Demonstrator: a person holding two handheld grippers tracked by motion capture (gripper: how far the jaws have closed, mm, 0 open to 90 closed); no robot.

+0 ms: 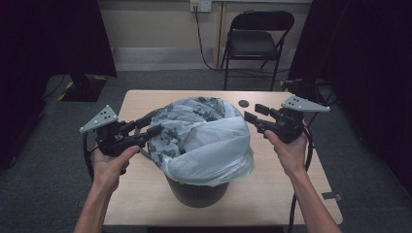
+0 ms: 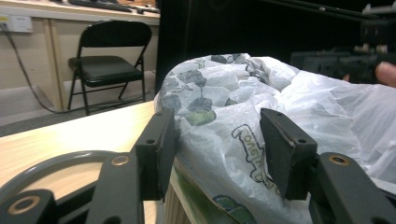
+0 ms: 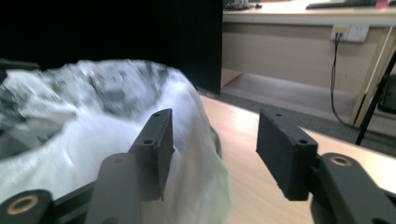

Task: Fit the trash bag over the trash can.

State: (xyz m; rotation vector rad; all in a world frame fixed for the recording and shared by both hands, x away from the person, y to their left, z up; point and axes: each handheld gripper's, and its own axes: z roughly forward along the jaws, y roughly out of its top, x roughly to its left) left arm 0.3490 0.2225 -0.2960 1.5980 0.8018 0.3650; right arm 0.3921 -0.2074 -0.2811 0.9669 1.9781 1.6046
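Bag (image 1: 209, 141), white, crumpled, lining black bin (image 1: 197, 191)

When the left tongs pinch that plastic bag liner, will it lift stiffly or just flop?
Probably floppy: the plastic bag is thin and crumpled, draped over the dark bin. It looks light, so pulling may slide film off the rim rather than lift the bin. The open left tongs straddle a fold; film may slip.

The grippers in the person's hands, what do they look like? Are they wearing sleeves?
Both are black, with two flat, blocky jaws that have small screw holes. The left gripper and the right gripper each carry a grey three-cornered plate dotted with small holes. Brass-coloured pins show at the jaw joints. A black cable trails from each. The forearms are bare, no sleeves.
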